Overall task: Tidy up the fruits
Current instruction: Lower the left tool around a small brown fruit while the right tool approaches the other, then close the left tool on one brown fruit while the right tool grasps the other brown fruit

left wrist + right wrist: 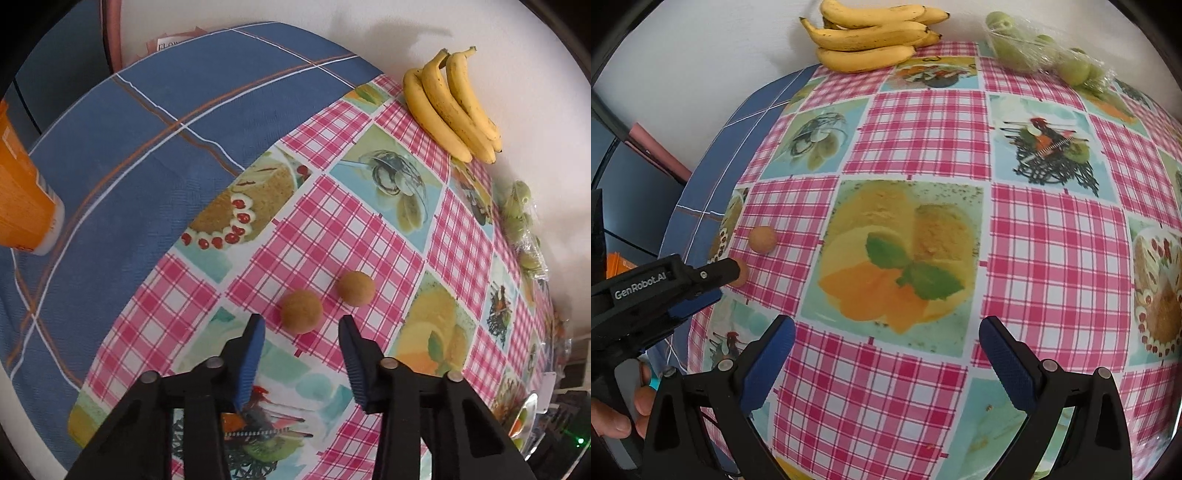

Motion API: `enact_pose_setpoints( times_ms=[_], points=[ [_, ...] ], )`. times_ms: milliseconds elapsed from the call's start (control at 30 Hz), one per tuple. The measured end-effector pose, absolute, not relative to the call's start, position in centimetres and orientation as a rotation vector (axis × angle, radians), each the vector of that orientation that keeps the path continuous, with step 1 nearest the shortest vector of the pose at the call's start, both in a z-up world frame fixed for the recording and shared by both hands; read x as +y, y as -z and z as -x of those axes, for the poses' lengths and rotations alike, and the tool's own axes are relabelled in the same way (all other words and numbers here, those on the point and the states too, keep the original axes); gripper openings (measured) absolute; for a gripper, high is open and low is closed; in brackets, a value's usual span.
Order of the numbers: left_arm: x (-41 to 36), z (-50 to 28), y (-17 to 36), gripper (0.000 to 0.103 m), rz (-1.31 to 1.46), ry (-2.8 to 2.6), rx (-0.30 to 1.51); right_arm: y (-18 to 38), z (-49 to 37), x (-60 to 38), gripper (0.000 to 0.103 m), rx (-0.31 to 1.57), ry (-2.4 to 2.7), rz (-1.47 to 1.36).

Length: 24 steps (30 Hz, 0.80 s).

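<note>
Two small round brown fruits lie on the pink checked tablecloth [332, 229]. The nearer fruit [301, 312] sits just past my left gripper [302, 326], in line with the gap between the blue pads. The pads stand apart from it, so the gripper is open. The second fruit [355, 288] rests a little to its right. In the right wrist view the left gripper [729, 284] partly hides one brown fruit [741, 281]; the other [762, 239] lies free. My right gripper [886, 332] hangs open over the cloth with nothing in it.
A bunch of bananas [450, 110] [871, 40] lies against the white wall. Beside it sits a clear bag of green fruits [517, 210] [1034, 51]. A blue checked cloth [147, 129] covers the table's left part, with an orange carton [22, 199] on it. A person's hand [617, 417] holds the left gripper.
</note>
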<state>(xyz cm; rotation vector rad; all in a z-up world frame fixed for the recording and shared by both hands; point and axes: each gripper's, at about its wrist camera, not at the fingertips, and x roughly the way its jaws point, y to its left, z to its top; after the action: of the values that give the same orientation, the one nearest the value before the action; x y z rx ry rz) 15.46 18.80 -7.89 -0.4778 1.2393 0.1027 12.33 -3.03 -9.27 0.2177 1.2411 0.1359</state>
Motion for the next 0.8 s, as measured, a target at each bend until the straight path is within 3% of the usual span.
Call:
enact_pose_setpoints(
  times_ms=[100, 200, 467, 533, 800],
  points=[
    [19.1, -15.7, 8.1, 0.039, 0.486, -0.104, 1.238, 9.3, -12.5, -2.6, 0.100, 1.238, -0.147, -0.208],
    [19.3, -15.8, 8.5, 0.027, 0.518, -0.091, 1.243, 9.5, -12.6, -2.4, 0.100, 1.243, -0.150, -0.201],
    [19.6, -15.9, 8.7, 0.025, 0.548, -0.073, 1.223, 9.7, -13.2, -1.8, 0.097, 1.245, -0.165, -0.191],
    [19.7, -15.9, 8.7, 0.025, 0.551, -0.077, 1.220, 9.6, -13.5, -1.5, 0.085, 1.239, -0.172, -0.198],
    [20.4, -16.4, 8.6, 0.025, 0.566, -0.089, 1.206, 9.7, -15.6, 0.2, 0.059, 1.236, -0.243, -0.277]
  ],
)
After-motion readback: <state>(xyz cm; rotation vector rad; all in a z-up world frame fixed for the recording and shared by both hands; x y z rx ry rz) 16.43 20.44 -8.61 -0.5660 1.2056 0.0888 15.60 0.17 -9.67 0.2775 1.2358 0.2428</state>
